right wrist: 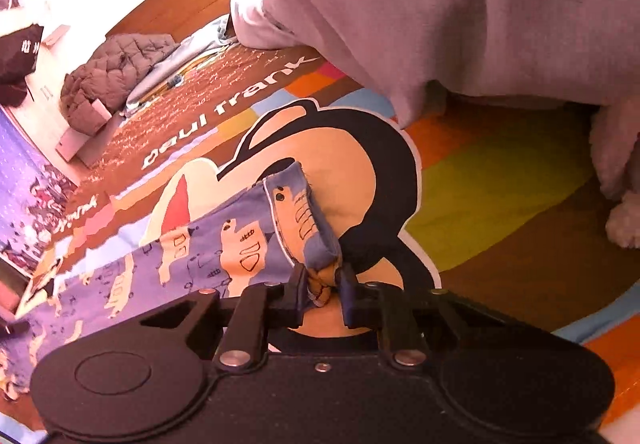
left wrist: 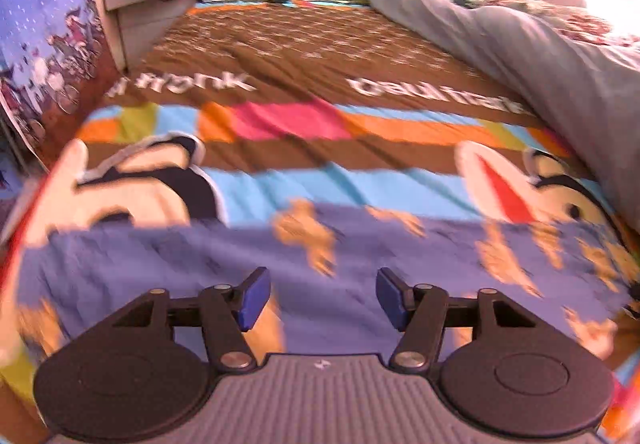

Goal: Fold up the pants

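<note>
R hand-held gripper (right wrist: 323, 290) pinches pants (right wrist: 224, 244) corner; L hand-held gripper (left wrist: 323, 298) agape, empty.

White lettering reading "paul frank" runs across the brown band of the cartoon-print bedspread (right wrist: 240, 92); the right wrist view shows it clearly, the left wrist view upside down and blurred. Pale characters on a black bag (right wrist: 22, 44) at upper left are too small to read.
</note>
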A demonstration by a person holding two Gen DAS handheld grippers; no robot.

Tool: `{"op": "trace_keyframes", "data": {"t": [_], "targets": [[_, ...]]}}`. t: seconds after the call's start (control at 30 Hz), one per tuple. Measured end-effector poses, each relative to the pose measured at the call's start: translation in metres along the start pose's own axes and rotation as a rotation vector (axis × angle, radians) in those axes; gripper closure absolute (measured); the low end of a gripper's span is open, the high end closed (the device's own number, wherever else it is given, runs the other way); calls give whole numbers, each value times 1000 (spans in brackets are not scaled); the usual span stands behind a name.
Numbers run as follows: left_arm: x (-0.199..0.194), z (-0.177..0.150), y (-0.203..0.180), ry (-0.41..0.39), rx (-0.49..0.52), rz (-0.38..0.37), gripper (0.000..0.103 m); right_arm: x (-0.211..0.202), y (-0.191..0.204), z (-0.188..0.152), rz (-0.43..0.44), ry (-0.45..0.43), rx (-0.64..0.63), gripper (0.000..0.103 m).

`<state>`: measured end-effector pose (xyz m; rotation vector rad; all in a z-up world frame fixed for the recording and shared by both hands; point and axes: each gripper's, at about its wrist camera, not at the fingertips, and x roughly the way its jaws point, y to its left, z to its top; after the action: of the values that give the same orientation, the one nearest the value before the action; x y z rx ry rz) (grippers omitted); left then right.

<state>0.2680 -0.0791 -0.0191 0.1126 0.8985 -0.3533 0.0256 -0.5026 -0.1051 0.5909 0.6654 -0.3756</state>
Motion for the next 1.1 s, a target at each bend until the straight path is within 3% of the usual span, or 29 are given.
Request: {"op": "trace_keyframes", "data": {"t": [0.07,0.17,0.23,0.33,0.43,0.47,0.5,0.53,0.67,0.8,0.87,0.97,1.03,1.1], "targets": [[25,24,11,46,-23,32,45,6,0,2,-2,31,2,82],[64,53,21,100,-57,4,46,9,-5,4,15,47,29,80],[88,65,19,173,15,-2,46,9,-6,4,21,48,41,80],[115,70,12,256,140,50,44,8,-7,3,25,52,46,79],[124,72,10,277,150,36,46,8,-7,3,24,52,43,79],[124,73,9,275,150,28,59,8,-7,3,23,52,42,79],[123,73,7,269,152,-12,91,8,-6,3,23,52,42,79],[121,72,4,257,165,-37,94,8,-7,3,23,52,43,79],[106,58,-27,156,391,60,97,8,-7,3,25,53,46,79],[104,55,-31,32,359,147,98,7,-6,3,12,44,38,79],[121,47,-35,89,341,160,97,7,-2,3,-3,40,17,79],[127,31,-60,39,453,280,95,9,0,3,-12,46,8,79],[120,30,-65,30,458,311,85,9,-2,3,-6,47,16,79],[101,32,-58,-8,400,295,59,9,-4,4,1,51,28,78]]}}
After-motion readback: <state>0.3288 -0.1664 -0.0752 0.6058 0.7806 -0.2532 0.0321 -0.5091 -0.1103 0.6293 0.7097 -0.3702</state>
